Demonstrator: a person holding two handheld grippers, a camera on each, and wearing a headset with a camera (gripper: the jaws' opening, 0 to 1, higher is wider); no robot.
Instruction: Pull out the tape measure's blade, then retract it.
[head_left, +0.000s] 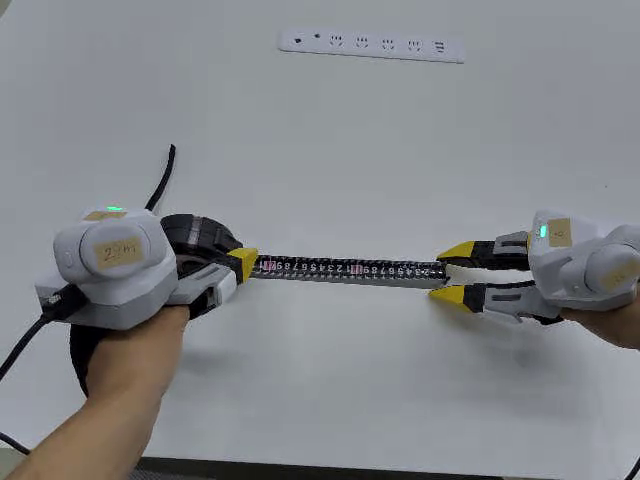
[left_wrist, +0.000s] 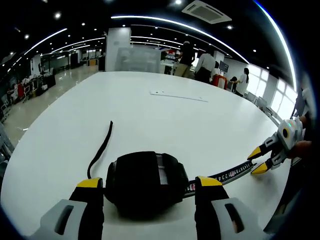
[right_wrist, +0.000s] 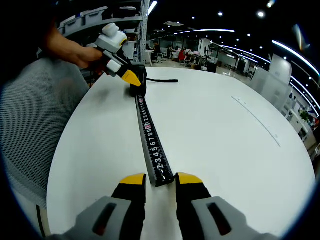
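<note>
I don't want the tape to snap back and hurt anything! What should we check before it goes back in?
1. Left gripper grips the tape measure case on both sides: ok.
2. Blade is pulled out and runs straight, with no twist: ok.
3. Right gripper is squeezing the blade's end: cannot tell. Its jaws sit on either side of the tip, but firm contact is unclear.
4. Table under the blade is bare: ok.
5. Black cable is away from the blade: ok. It lies beyond the case.
</note>
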